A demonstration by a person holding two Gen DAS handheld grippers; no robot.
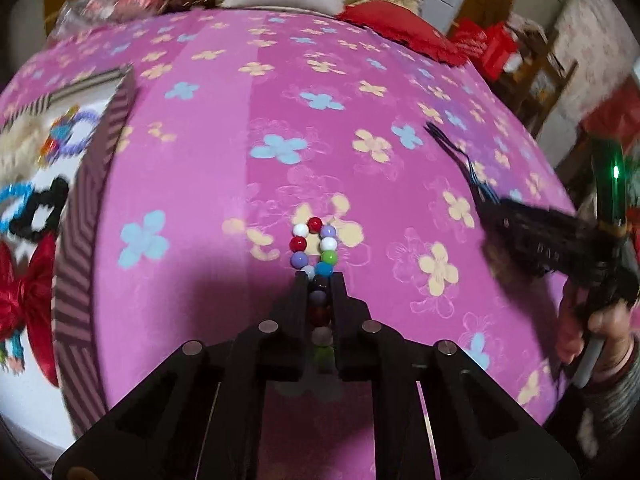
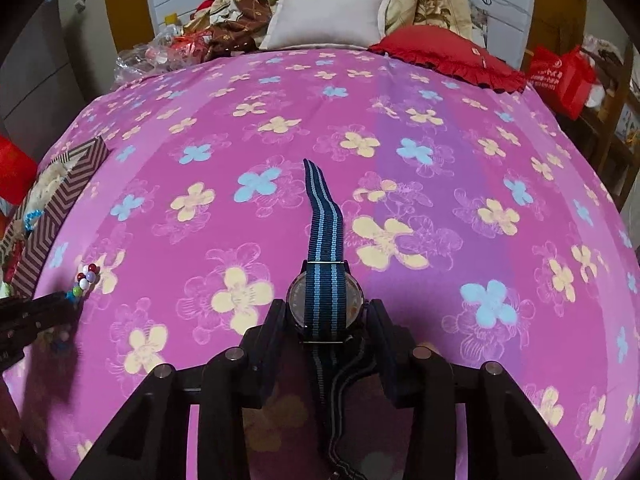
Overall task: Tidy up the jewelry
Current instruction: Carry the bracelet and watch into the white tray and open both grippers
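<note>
Two tools over a pink bedsheet with yellow and blue flowers. Left tool squeezed almost shut on a bead bracelet — red, white, purple, green and blue beads, with the far loop lying on the bed past the tips and more beads tucked between the two black fingers. Right tool part open, gripping a watch by the sides of its round case. Watch face down, its dark blue strap with light blue stripes running over the back and pointing up the bed, the other end trailing back under the tool. Off to the left, a box with zigzag stripes on its wall, holding a red bow and fuzzy blue, black and purple rings. At the head of the bed, a white pillow and a red cushion with a frill. Near the right edge of the left view, a hand on the handle of the right tool.
</note>
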